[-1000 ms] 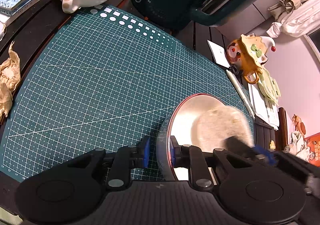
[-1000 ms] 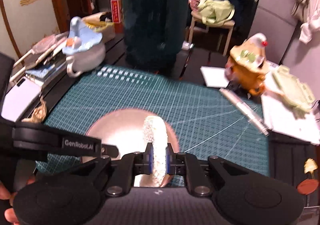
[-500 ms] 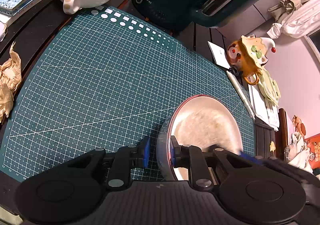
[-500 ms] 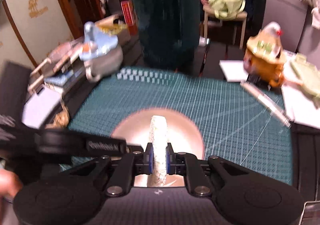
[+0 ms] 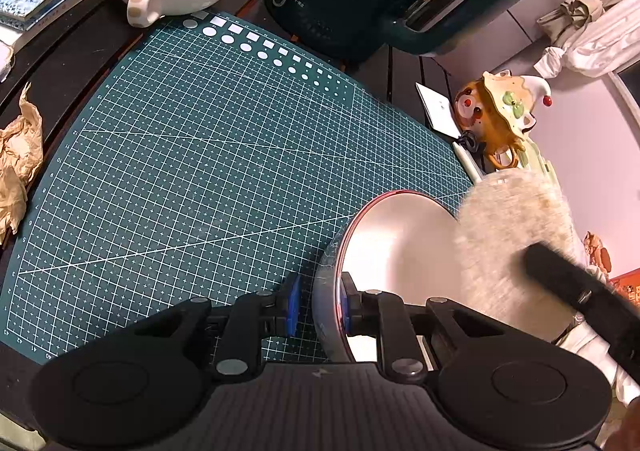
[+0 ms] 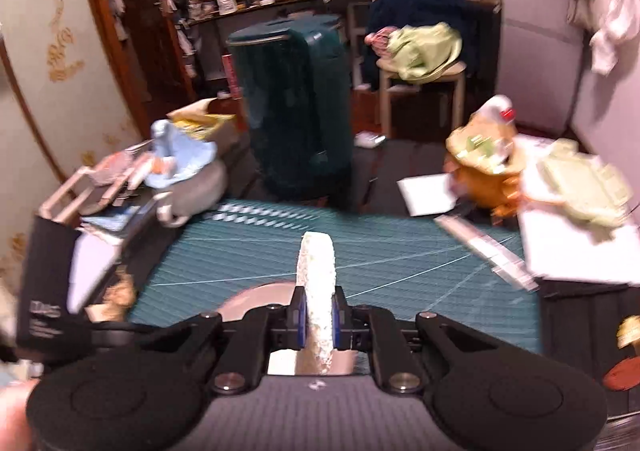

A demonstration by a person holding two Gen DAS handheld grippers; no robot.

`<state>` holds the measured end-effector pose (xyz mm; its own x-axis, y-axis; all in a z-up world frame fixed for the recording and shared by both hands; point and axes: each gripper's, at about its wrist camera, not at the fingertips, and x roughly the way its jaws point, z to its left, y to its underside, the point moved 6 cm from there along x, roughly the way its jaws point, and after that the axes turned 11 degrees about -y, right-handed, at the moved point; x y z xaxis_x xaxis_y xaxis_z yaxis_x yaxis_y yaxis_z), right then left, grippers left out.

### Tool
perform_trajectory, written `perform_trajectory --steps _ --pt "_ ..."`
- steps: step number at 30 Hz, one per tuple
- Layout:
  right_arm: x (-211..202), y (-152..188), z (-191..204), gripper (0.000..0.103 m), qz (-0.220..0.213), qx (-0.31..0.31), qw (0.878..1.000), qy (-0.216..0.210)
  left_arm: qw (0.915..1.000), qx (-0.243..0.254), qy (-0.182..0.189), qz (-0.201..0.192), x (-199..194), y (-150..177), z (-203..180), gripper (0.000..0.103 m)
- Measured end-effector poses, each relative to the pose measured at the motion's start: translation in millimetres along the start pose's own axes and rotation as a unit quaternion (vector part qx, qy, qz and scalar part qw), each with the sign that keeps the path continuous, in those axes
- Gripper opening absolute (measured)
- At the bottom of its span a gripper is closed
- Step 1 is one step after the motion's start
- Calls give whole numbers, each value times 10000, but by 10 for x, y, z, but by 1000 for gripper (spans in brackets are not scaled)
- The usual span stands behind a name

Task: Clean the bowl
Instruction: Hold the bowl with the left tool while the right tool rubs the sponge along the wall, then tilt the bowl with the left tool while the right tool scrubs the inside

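Clamped by the rim in the left gripper (image 5: 320, 309) — bowl (image 5: 394, 247), tilted on the cutting mat (image 5: 208, 155); likely light, rigid, slick inside, so rim suits best. Pinched tight in the right gripper (image 6: 319, 318) — soft sponge (image 6: 316, 275), over the bowl's far edge.

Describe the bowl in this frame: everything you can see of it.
The bowl is round, with a pale glossy inside, a thin red rim and a greyish outside. It sits on the green cutting mat, seemingly tipped toward the camera. The left gripper clamps its near wall, one pad inside, one outside. A pale fluffy scrub pad, held in the shut right gripper, hovers blurred over its right side; contact cannot be told.
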<state>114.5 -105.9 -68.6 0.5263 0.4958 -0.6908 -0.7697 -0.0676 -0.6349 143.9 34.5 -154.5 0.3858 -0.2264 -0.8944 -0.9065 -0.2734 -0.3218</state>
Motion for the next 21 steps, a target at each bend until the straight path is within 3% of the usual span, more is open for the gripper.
perform_trajectory --steps 3,7,10,16,21 --pt "212 145 24 11 370 -76 9993 34 10000 1 -5 -3 -2 1 -4 19" --pt "336 210 -49 11 584 -323 9962 552 10000 4 -6 0 2 -3 -3 19" --pt "208 143 -50 11 388 -471 9950 786 10000 4 2 3 3 -5 0 19" --pt "-144 -60 -15 11 -253 -577 9949 793 10000 -1 -2 -7 -6 2 -3 19" --pt "-102 -57 -53 11 -174 -363 9976 558 10000 6 -37 -45 -54 14 -12 19"
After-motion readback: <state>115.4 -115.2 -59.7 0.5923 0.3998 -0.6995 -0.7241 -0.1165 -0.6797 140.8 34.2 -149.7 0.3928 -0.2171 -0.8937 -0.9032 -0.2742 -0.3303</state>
